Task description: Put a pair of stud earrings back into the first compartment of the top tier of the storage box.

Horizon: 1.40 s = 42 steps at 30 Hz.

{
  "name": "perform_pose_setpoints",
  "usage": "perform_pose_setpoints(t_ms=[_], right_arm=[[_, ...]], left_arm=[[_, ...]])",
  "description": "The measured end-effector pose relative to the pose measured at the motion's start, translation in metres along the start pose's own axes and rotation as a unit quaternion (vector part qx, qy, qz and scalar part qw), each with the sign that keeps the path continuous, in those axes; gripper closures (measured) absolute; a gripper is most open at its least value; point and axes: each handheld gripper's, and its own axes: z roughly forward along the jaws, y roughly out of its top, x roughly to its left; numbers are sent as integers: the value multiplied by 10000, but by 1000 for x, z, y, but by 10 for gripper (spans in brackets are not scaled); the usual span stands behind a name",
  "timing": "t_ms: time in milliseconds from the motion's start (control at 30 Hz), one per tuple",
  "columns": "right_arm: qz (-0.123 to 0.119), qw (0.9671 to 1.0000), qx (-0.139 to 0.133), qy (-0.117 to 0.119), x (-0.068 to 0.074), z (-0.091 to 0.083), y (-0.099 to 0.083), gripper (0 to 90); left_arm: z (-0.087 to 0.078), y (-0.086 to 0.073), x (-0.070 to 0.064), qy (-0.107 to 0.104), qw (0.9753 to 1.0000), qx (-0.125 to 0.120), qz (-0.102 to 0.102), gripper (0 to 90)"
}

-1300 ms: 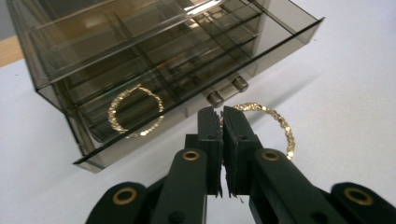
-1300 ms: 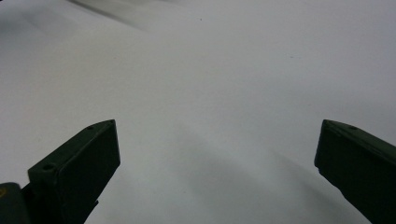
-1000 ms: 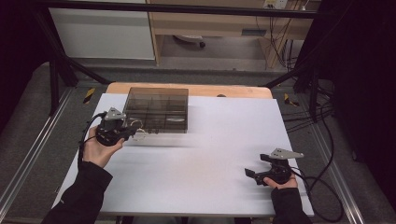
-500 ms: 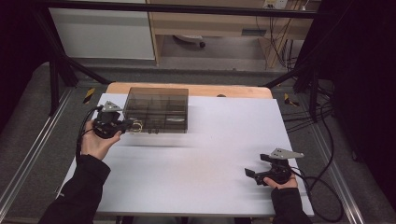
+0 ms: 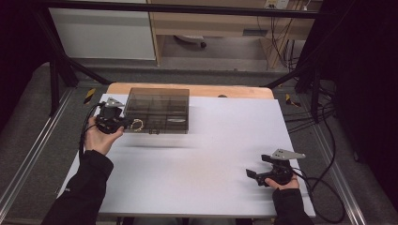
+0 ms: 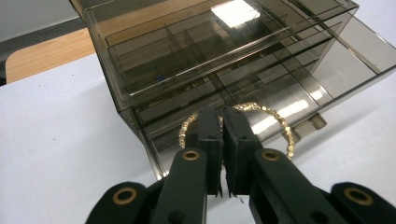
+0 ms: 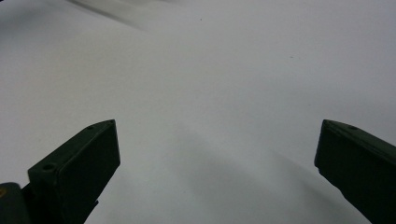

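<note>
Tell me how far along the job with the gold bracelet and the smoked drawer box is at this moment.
Done: the left hand-held gripper is shut on the gold bracelet, and a lower drawer of the smoked drawer box stands pulled out. In hand: the bracelet hangs at the open drawer's front. Left: probably laying it in a compartment, releasing and shutting the drawer. The right hand-held gripper rests open, apart, on the white table.

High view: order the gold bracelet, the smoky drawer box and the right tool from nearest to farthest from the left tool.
1. Gold bracelet: pinched in the left tool, just to its right.
2. Smoky drawer box: directly behind the bracelet, at the table's far left.
3. Right tool: across the white table, near its front right corner, jaws apart.
</note>
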Motion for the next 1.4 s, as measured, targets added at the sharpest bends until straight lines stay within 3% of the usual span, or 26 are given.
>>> perform_pose_setpoints(t_ms=[933,1400], right_arm=[[-16,10000,24,-14,0,0,0,6],[-11,10000,37,-17,0,0,0,6]], left_arm=[[28,-1,17,252,9995,90,-171,861],[35,-8,15,232,9996,165,-85,861]])
